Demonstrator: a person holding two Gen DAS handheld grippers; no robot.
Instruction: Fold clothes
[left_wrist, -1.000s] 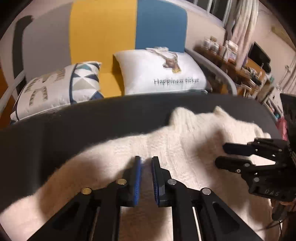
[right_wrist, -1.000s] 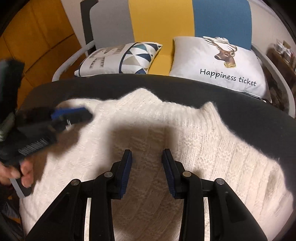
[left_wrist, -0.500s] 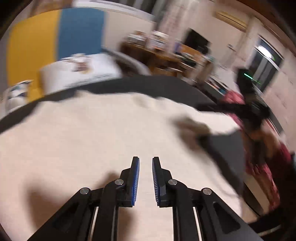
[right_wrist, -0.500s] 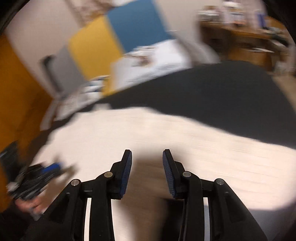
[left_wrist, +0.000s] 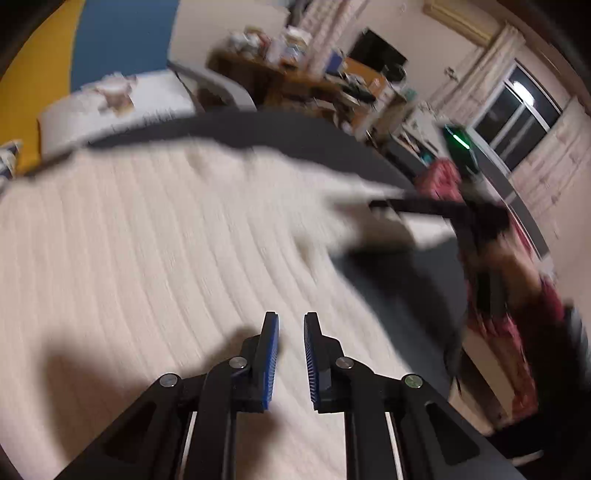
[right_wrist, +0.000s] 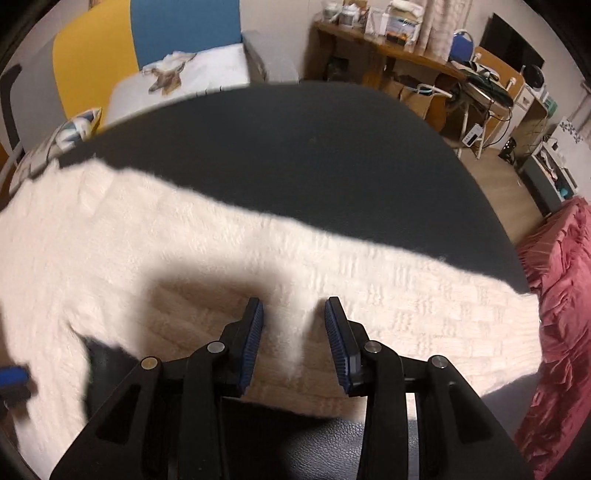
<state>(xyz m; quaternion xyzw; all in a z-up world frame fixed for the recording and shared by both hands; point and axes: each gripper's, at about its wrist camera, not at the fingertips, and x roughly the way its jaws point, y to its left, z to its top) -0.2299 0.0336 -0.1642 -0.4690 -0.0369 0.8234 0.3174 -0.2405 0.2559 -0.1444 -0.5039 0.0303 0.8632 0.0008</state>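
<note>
Sweater (right_wrist: 155, 236): cream ribbed knit, fuzzy, flat on dark table (right_wrist: 295, 147).

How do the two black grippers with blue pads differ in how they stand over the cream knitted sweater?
The left gripper has its jaws close together with a narrow gap; the right gripper has a wider gap. The left gripper is over the broad body of the cream knitted sweater; the right gripper is near the sweater's edge. Both are empty.

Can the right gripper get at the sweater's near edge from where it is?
Probably yes: the right gripper hangs open just over the sweater, with the near hem right below its fingertips and nothing between.
</note>
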